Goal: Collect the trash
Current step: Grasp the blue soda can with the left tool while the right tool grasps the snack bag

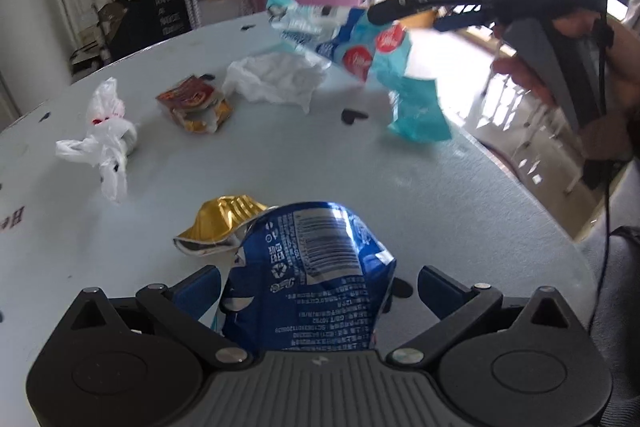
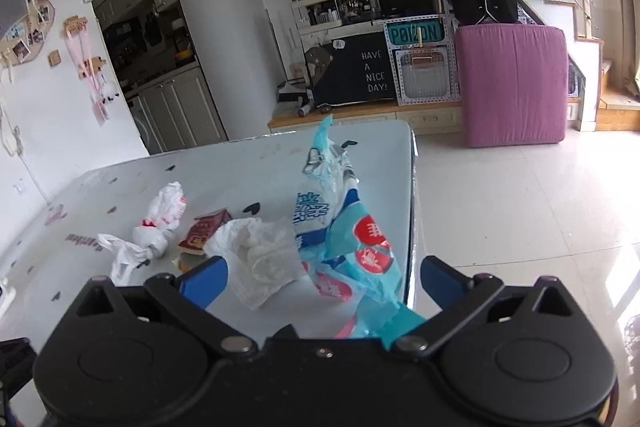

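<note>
Crumpled dark blue snack bag right under the lens, dead centre in the left gripper, long axis running straight out along the fingers. Spread wide, both blue pads standing off the bag's sides, so nothing pinched yet. Resting on the pale table, barcode side up. Gold foil wrapper just beyond and to the left, touching the bag's far edge.

Over at the right gripper: likewise spread wide, with a long light blue wrapper running up between the fingers and its near end tucked down by the base of the right-hand finger. Seen from the left wrist, hanging clear above the table. Draped or snagged rather than pinched, by the look of it; cannot tell how securely.

Farther off on the table: white crumpled tissue, red and gold sachet, knotted white plastic bag, well apart from either gripper.

Probably next: a plain squeeze across the blue bag's short width, with no reach or turn needed. Foil likely to get nudged. No bin anywhere in view
</note>
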Tool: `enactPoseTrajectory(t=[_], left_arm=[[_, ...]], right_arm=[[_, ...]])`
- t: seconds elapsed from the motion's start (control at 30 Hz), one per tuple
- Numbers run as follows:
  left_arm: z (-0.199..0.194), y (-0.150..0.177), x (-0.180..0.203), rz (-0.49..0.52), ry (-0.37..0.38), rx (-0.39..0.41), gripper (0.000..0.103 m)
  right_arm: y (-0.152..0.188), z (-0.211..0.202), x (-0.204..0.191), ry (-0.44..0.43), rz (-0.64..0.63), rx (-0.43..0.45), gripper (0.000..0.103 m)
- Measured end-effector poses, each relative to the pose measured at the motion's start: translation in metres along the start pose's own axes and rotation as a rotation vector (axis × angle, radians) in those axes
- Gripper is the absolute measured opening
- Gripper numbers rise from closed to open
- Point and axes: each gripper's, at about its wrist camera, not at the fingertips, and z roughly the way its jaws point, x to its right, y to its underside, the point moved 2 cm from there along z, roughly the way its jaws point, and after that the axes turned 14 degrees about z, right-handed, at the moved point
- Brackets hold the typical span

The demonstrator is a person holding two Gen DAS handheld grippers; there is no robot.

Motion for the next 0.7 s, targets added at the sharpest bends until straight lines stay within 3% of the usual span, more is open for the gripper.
enactPoseTrajectory(t=[0.17,0.3,0.43,0.6,0.7], left_arm=[[0.003,0.004,-0.003,-0.037,-0.049,-0.045,0.102],[0.003,0.010,-0.011,-0.124,-0.023,-0.033,0.090],[0.002,0.013,-0.008,-0.125,-0.043,-0.015,0.088],[0.000,0.016,-0.006,-0.157,-0.051,0.012,0.086],[-0.003,0.017,-0.006,-0.183,-0.052,0.030,0.086]], right_arm=[[-0.004,0.023,-0.001,0.003,-0.052,-0.035,0.103],[-0.007,0.038,-0.001,0.003,-0.058,-0.025,0.103],[-0.013,0.058,0.002,0.005,-0.024,-0.021,0.103],[-0.005,0.072,-0.003,0.020,-0.072,-0.007,0.102],[-0.004,0.075,-0.003,0.049,-0.075,-0.015,0.078]])
